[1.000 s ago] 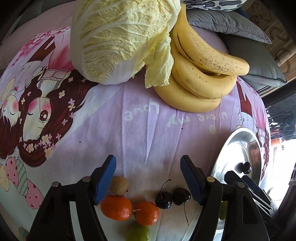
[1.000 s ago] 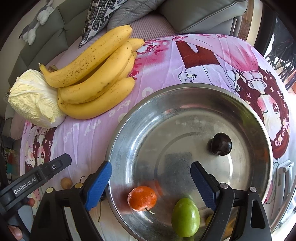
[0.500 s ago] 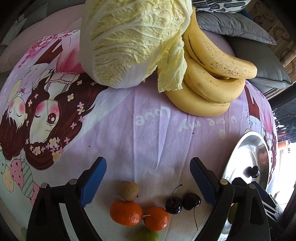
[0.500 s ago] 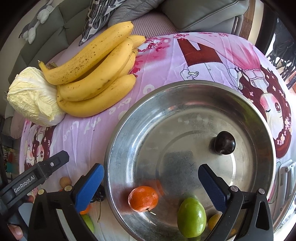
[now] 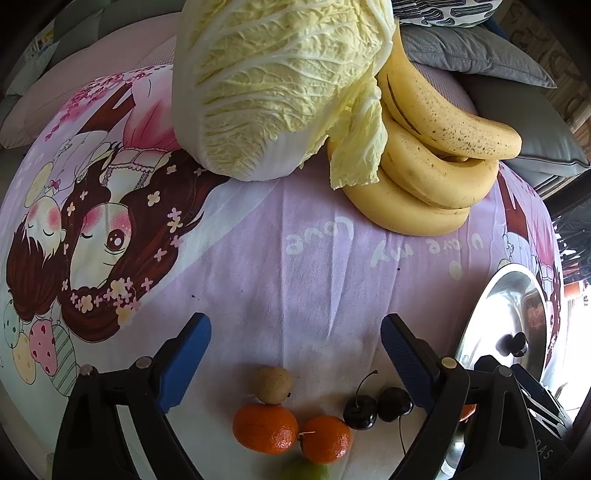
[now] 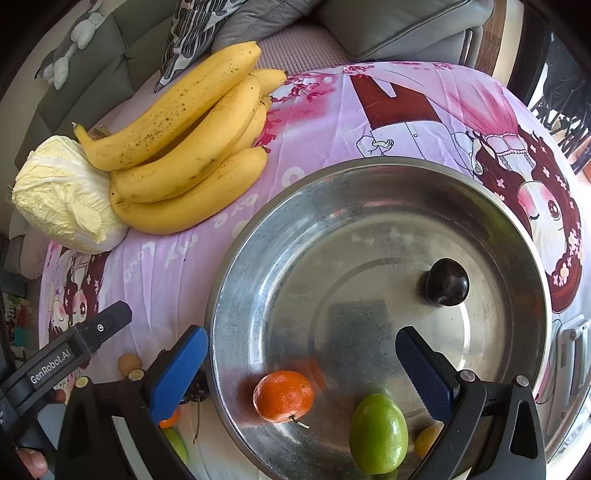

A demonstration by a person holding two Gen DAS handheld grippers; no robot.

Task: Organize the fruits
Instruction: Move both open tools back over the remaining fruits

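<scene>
In the left wrist view my left gripper (image 5: 295,347) is open and empty above a cluster on the pink cloth: a small brown fruit (image 5: 272,384), two oranges (image 5: 265,427) (image 5: 325,438), two dark cherries (image 5: 376,406) and a green fruit (image 5: 304,472) at the bottom edge. In the right wrist view my right gripper (image 6: 301,360) is open and empty over the steel bowl (image 6: 332,192). The bowl holds an orange (image 6: 283,396), a green fruit (image 6: 378,432), a dark plum (image 6: 447,281) and a small yellow fruit (image 6: 427,439).
A bunch of bananas (image 5: 424,173) (image 6: 184,144) and a napa cabbage (image 5: 273,81) (image 6: 66,195) lie at the far side of the cloth. Grey cushions (image 6: 388,26) sit behind them. The bowl's rim (image 5: 476,325) shows at the left view's right edge.
The left gripper has opened wider and pulled back from the fruit cluster. The right gripper has also opened wider and drawn back slightly over the bowl.
</scene>
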